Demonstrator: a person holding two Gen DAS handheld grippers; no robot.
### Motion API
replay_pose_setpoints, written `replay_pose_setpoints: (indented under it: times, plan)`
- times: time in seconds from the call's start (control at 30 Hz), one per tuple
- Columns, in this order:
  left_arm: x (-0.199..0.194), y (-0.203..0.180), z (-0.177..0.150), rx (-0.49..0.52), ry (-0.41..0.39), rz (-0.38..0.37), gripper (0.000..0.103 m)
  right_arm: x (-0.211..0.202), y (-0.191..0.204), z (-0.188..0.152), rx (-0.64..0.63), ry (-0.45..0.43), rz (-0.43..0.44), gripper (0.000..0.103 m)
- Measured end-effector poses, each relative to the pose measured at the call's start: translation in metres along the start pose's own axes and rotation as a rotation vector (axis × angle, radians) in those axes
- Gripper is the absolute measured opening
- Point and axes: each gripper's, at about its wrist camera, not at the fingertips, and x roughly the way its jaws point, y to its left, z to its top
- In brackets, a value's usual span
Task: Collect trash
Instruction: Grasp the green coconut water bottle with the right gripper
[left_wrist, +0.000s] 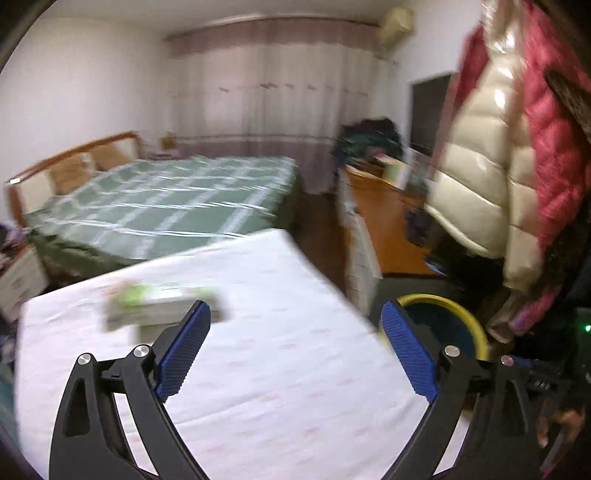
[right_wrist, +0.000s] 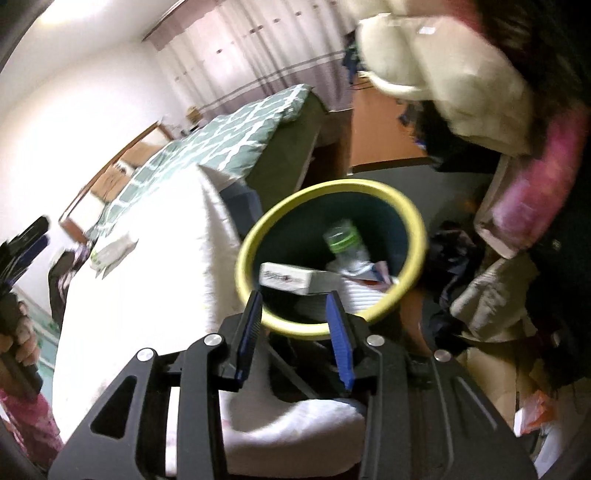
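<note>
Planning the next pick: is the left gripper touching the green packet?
Apart. The right wrist view shows a clear gap between left gripper and green packet.

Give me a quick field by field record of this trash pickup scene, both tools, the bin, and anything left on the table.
left tool: open, empty, over the white-clothed table
right tool: open, above the bin's near rim
bin: round dark wastebasket with yellow rim, on the floor beside the table
white rectangular carton: just beyond the right tool's tips, over the bin opening; whether it is touched is unclear
bin contents: clear plastic bottle with green label, crumpled wrappers
still on table: green and white packet, blurred
</note>
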Motion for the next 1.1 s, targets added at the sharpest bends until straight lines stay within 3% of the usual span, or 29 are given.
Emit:
replay_pose_setpoints:
  times: [0.13, 0.27, 0.5, 0.67, 0.8, 0.87, 0.93, 1.1]
  plan:
    - [-0.036, 0.070, -0.023, -0.039, -0.044, 0.172, 0.095, 0.023, 0.048, 0.007, -0.097, 0.036, 0.030, 0.035]
    - [-0.049, 0.144, -0.047, -0.108, -0.033, 0.315, 0.096, 0.043, 0.103, 0.015, -0.208, 0.067, 0.058, 0.035]
    - [-0.039, 0.234, -0.088, -0.263, 0.006, 0.416, 0.096, 0.084, 0.207, 0.033, -0.379, 0.106, 0.127, 0.036]
    - [-0.031, 0.258, -0.106, -0.314, 0.024, 0.437, 0.096, 0.118, 0.271, 0.036, -0.468, 0.144, 0.180, 0.043]
    - [-0.028, 0.252, -0.111, -0.328, 0.036, 0.451, 0.096, 0.156, 0.324, 0.042, -0.502, 0.184, 0.202, 0.043]
    - [-0.029, 0.249, -0.111, -0.325, 0.030, 0.459, 0.096, 0.170, 0.349, 0.044, -0.503, 0.176, 0.220, 0.053]
    - [-0.030, 0.245, -0.109, -0.320, 0.028, 0.467, 0.096, 0.185, 0.383, 0.043, -0.526, 0.154, 0.232, 0.054]
    - [-0.029, 0.245, -0.110, -0.318, 0.038, 0.470, 0.096, 0.230, 0.444, 0.043, -0.598, 0.128, 0.178, 0.055]
